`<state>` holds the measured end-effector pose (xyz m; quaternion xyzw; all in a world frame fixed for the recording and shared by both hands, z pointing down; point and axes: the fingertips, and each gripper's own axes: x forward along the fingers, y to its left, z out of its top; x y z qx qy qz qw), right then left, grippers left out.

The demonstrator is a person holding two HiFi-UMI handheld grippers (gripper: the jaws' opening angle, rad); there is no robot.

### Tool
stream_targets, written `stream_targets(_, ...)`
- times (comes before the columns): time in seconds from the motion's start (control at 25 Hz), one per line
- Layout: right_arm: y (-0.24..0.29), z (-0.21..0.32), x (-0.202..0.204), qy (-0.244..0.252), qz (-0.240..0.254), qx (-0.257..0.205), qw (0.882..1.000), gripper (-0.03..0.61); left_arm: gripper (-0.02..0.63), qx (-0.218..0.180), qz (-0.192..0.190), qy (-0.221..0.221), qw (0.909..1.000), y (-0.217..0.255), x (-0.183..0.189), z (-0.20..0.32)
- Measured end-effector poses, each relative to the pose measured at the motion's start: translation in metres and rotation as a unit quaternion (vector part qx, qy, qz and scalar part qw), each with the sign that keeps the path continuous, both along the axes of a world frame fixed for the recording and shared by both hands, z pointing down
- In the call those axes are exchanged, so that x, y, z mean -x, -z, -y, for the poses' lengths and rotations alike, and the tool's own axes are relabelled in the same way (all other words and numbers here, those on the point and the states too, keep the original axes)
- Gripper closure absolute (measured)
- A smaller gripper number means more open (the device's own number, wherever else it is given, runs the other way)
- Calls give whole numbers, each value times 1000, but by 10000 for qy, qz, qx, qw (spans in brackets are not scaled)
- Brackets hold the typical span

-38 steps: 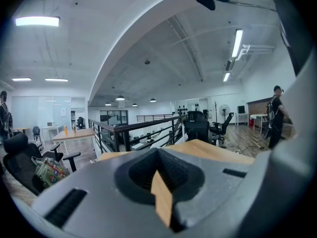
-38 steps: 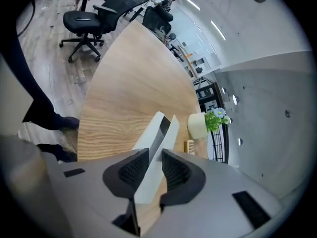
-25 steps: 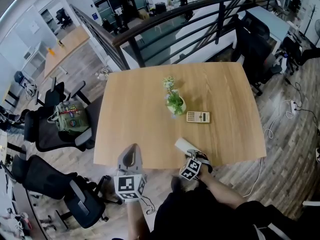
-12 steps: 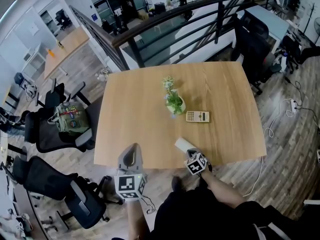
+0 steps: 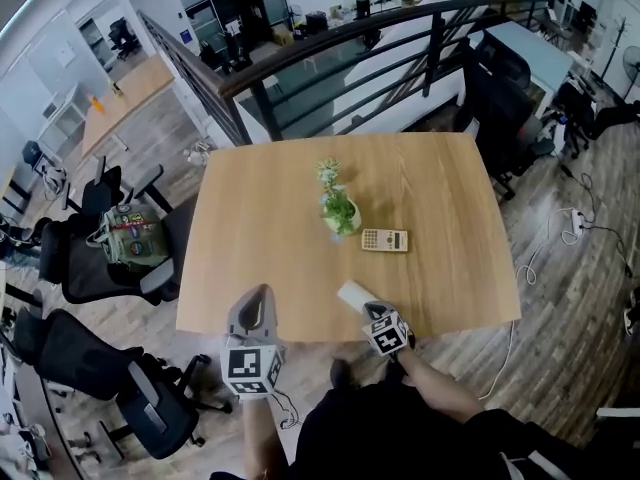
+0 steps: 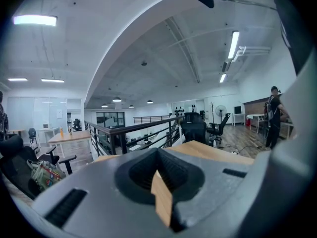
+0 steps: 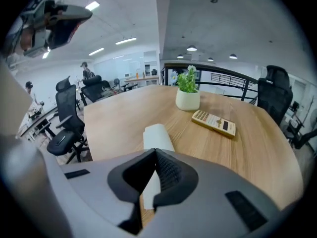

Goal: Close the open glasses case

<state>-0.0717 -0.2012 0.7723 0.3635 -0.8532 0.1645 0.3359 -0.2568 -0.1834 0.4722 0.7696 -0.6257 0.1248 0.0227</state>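
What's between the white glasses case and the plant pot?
Only bare table between glasses case and plant pot, in the right gripper view; the calculator lies aside.

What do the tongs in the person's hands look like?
Both the left tongs and right tongs are smooth grey plastic with dark ribbed pads inside. Each carries a cube of black-and-white square markers. The person wears dark clothes.

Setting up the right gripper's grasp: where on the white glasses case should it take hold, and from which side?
Likely across the narrow width of the glasses case, at its near end, coming from the near edge of the table. It lies flat and long, pointing away from the right gripper, so its long sides face the jaws. Those jaws are together now; open first.
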Motion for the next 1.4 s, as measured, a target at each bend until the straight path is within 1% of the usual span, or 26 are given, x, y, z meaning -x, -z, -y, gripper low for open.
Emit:
stream_targets(0.16,41,9,-10,-126,539,-322,9979,563,614,-14,-72,31,10000,0,-2,4)
stream_targets(0.28,96,19,-29,-342,1026,-880,9902,563,614,-73,-116,-19,9999,2,-7,5)
stream_targets(0.4,168,30,-65,-827,1407,-1615,9733,563,614,-112,-142,-105,9998,4,-14,9)
stream_targets(0.52,227,33,-94,-1172,1529,-2241,9553,563,614,-104,-150,-169,9997,3,-20,11)
stream_targets(0.6,254,30,-110,-1327,1557,-2558,9448,563,614,-100,-157,-217,9996,2,-26,12)
stream_targets(0.68,273,24,-120,-1421,1611,-2761,9368,563,614,-111,-147,-262,9995,3,-31,12)
stream_targets(0.8,286,18,-128,-1509,1667,-2868,9312,563,614,-109,-103,-310,9994,3,-34,13)
stream_targets(1.12,291,17,-136,-1575,1725,-2831,9302,563,614,-61,-41,-276,9996,1,-31,14)
stream_targets(1.4,300,14,-141,-1592,1718,-2885,9284,563,614,8,-82,-369,9993,-6,-39,15)
